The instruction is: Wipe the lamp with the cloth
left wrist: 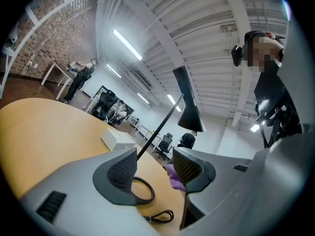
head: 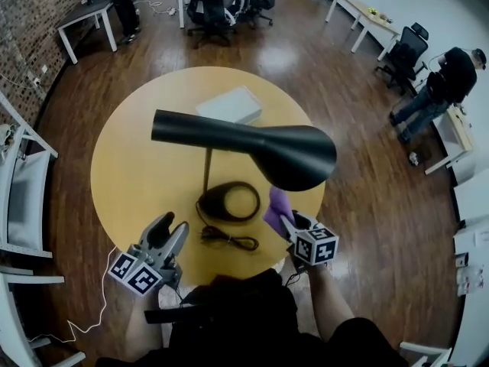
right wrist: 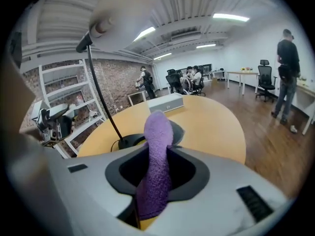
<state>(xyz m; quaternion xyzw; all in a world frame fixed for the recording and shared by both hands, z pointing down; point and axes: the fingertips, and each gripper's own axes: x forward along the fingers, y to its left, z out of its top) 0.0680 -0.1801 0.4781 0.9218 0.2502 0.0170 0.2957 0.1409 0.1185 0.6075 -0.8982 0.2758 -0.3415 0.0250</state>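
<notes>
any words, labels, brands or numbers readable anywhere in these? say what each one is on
No text can be read in any view.
white box: a small dark mark on its side, too small to read.
left gripper and right gripper: only black-and-white square marker patterns, no letters or digits.
lamp: plain black, no print visible.

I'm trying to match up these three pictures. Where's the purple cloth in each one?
Head view: the purple cloth is lower right of centre, at the tip of the right gripper.
Left gripper view: the purple cloth is low centre, partly behind the right-hand jaw.
Right gripper view: the purple cloth is dead centre, pinched between the jaws.
Shared landmark: the white box.
</notes>
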